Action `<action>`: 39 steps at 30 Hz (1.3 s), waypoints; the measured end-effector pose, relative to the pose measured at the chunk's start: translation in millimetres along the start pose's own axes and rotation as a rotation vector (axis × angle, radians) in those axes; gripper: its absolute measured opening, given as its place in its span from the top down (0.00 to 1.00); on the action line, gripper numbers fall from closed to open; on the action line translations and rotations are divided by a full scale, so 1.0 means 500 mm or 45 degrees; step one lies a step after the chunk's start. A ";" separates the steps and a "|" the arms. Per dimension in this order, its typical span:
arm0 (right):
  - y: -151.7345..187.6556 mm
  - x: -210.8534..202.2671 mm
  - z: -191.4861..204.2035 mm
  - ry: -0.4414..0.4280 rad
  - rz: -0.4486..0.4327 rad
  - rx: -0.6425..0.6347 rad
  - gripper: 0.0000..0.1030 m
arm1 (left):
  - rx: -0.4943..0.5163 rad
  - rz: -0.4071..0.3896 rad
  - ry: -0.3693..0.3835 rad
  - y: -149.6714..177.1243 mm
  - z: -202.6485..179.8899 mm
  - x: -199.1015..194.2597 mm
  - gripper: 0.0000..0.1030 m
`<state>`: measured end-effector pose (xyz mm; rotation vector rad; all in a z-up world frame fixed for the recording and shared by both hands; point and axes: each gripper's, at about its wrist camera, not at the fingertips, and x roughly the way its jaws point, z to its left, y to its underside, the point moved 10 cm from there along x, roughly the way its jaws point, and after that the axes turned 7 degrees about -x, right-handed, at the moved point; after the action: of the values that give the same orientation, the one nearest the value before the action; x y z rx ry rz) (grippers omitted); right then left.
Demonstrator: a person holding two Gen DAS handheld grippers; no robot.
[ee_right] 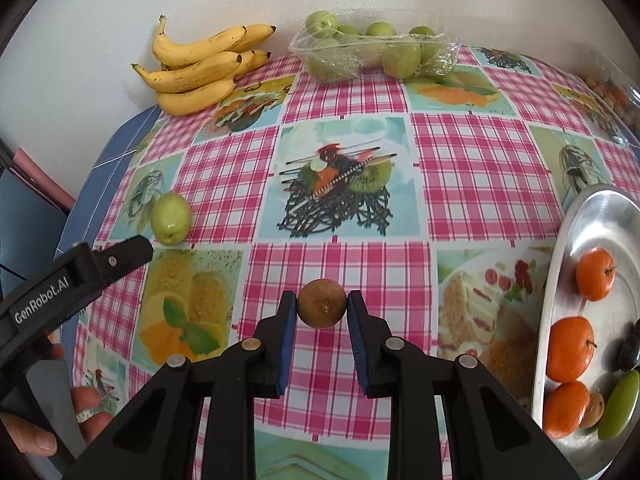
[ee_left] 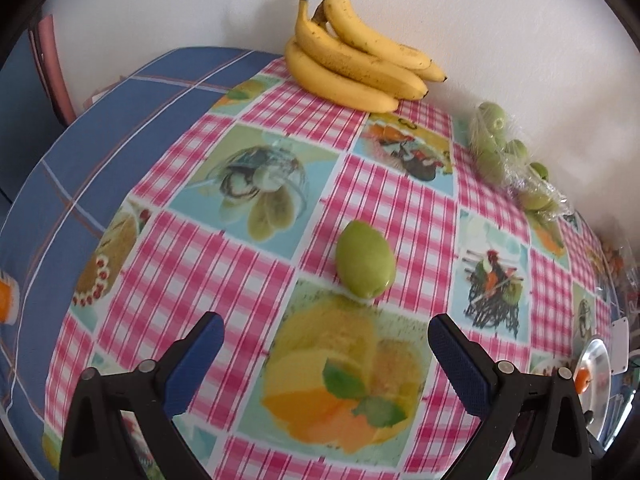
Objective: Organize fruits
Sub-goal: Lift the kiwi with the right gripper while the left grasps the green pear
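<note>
A loose green fruit [ee_left: 365, 263] lies on the checked tablecloth, a little ahead of my left gripper [ee_left: 326, 338], whose jaws stand wide open with nothing between them. The same green fruit [ee_right: 171, 218] shows at the left of the right wrist view, just past the left gripper's fingertip [ee_right: 138, 247]. My right gripper [ee_right: 322, 307] is shut on a brown kiwi [ee_right: 322, 308], both blue pads pressing its sides. A metal tray [ee_right: 568, 240] at the right holds three orange fruits [ee_right: 570, 349], a green one, a brown one and a dark one.
A bunch of bananas [ee_right: 200, 70] lies against the white wall at the back left. A plastic-wrapped pack of green fruits [ee_right: 372, 50] sits at the back centre. Blue cloth [ee_left: 100, 128] covers the table's left edge. A hand [ee_right: 36, 436] holds the left gripper's handle.
</note>
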<state>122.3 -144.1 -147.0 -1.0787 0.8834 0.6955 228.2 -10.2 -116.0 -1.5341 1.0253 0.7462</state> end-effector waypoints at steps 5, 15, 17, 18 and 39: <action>-0.016 0.011 0.005 -0.008 -0.006 -0.012 0.74 | 0.030 -0.007 0.022 -0.010 -0.015 0.014 0.00; -0.049 0.033 0.017 -0.024 -0.019 -0.039 0.74 | 0.090 -0.046 -0.066 -0.025 -0.011 0.054 0.00; -0.055 0.036 0.016 -0.028 -0.021 -0.037 0.74 | 0.090 -0.042 -0.063 -0.026 -0.011 0.062 0.00; -0.057 0.037 0.015 -0.030 -0.022 -0.036 0.74 | 0.086 -0.044 -0.064 -0.027 -0.011 0.065 0.00; -0.068 0.006 0.012 -0.088 -0.046 -0.004 0.74 | -0.020 0.010 0.065 -0.026 -0.044 0.043 0.58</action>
<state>153.6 -149.3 -133.5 -1.0646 0.8023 0.7003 247.9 -36.1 -124.7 -1.5706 1.0662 0.7254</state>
